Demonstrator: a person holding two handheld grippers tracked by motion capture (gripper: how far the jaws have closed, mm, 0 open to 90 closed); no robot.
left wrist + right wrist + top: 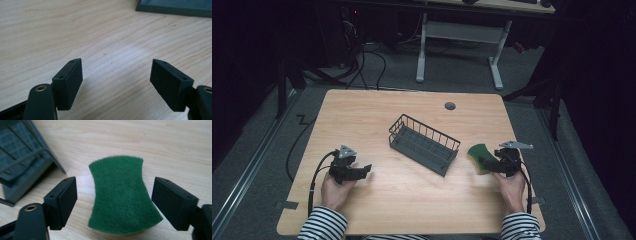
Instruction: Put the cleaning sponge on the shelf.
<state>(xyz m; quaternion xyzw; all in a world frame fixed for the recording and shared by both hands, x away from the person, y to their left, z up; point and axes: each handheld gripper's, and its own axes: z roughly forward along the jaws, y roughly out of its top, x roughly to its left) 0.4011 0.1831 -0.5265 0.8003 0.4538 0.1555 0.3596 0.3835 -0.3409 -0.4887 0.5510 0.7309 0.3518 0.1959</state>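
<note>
Green is what I steer for: in the high view the sponge (478,156) lies flat on the wooden table (362,115) at the right of the frame, just beside the near end of the dark wire basket (424,144), which sits at an angle in the middle. My right gripper (488,164) is low at the sponge's near edge, while my left gripper (362,171) rests at the lower left, well apart from both and pointing toward the centre; I judge it is parked there to keep out of the way. In the left gripper view its jaws stand wide over bare wood, holding nothing, with a corner of the basket (175,7) at the upper right. In the right gripper view the jaws straddle the sponge (122,197), one at each long side, wide open and not yet pressing it; the basket (22,160) fills the upper left. I read this as lining up to pinch the sponge across its narrow waist.
</note>
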